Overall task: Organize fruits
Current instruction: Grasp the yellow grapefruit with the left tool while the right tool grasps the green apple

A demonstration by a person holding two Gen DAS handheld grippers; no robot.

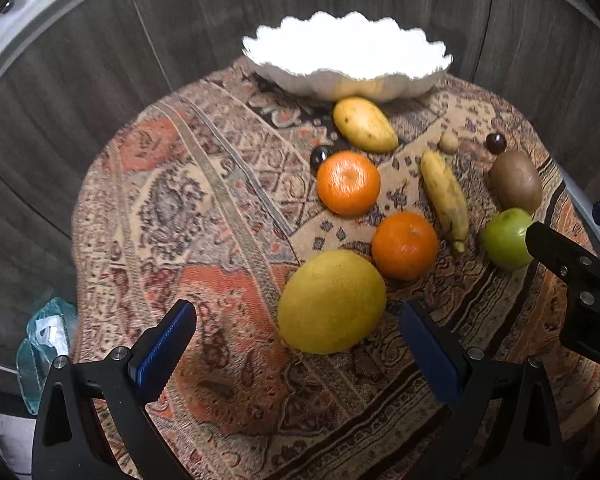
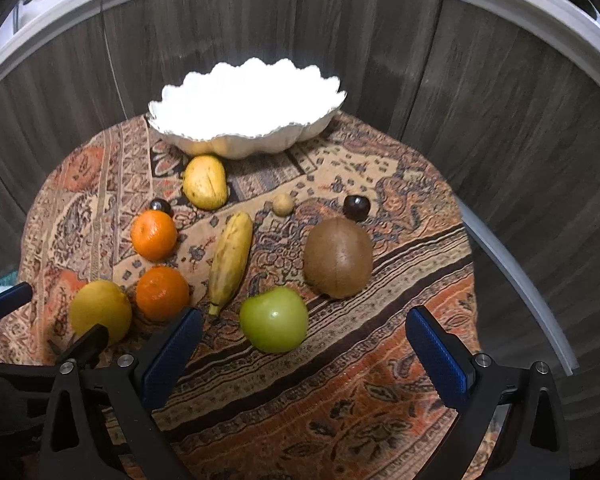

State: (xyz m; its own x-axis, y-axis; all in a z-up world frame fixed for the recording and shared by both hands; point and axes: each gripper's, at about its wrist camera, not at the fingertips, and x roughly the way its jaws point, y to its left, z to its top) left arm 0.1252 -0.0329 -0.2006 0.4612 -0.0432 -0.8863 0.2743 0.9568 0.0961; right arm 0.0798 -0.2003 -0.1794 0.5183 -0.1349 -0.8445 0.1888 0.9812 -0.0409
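A white scalloped bowl [image 1: 346,58] [image 2: 246,110] stands at the far edge of a round table. In front of it lie a mango [image 1: 365,125] [image 2: 205,182], two oranges [image 1: 348,183] [image 1: 405,245], a small banana [image 1: 445,196] [image 2: 231,260], a kiwi [image 2: 338,262], a green apple [image 2: 274,319] and a large yellow citrus [image 1: 332,301]. My left gripper [image 1: 296,344] is open, with the yellow citrus just ahead between its fingers. My right gripper [image 2: 304,354] is open just short of the green apple.
A patterned cloth [image 1: 204,208] covers the table. Two dark cherries [image 1: 320,156] [image 2: 356,206] and a small tan ball [image 2: 283,204] lie among the fruit. Dark wood panels rise behind. A bluish plastic bag [image 1: 40,344] lies below the table's left edge.
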